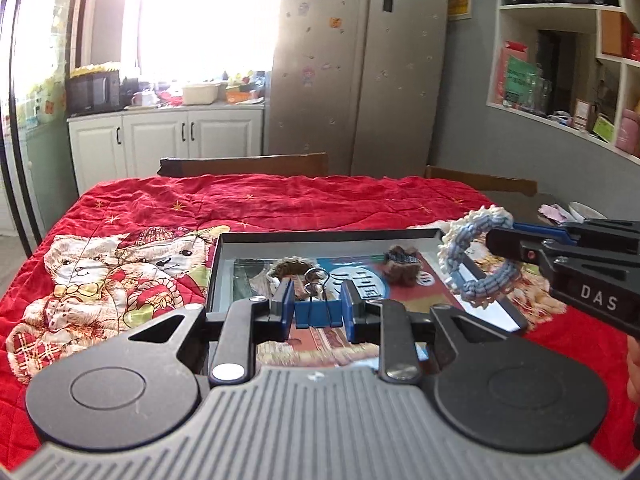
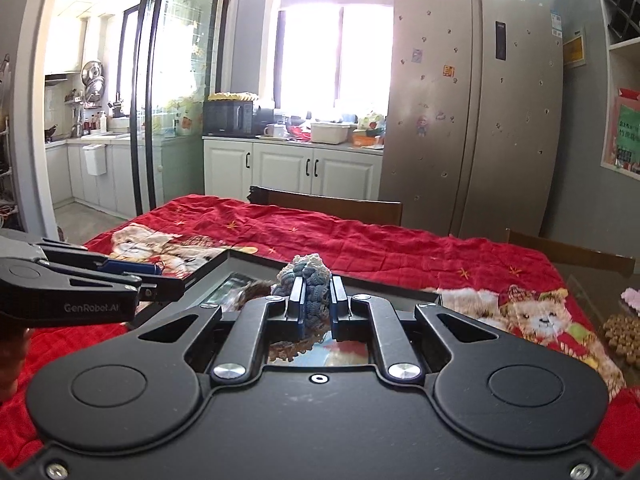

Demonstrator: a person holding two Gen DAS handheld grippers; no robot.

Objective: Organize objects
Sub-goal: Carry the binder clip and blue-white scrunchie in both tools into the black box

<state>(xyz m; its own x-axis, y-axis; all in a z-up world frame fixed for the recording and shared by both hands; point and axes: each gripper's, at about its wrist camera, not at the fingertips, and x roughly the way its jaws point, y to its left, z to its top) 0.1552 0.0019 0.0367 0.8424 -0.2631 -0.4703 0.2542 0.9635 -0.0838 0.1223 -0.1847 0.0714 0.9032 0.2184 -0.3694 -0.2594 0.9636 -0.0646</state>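
A small blue metal binder clip with looped wire handles is sitting pinched between the narrowly set jaws of the left gripper, its handles sticking up and forward, and it is hanging above the near part of a shallow dark rectangular tray with a printed picture on its floor. A ring-shaped blue and cream crocheted hair scrunchie is being held in the fully closed jaws of the right gripper, which are squeezing its band flat; in the left wrist view it is hanging in the air over the tray's right rim, not touching the rim. Two brown fuzzy hair ties are lying inside the tray, one near the middle just beyond the clip, the other further right, apart from each other. The tray is resting on a red quilted cloth printed with teddy bears that is covering the surface, and wide bare cloth is lying open to the tray's left and beyond its far rim. Two dark wooden chair backs are standing against the far edge of the surface. At the right end the cloth is stopping short, and a pale pink fluffy item and a brown beaded mat are lying there.
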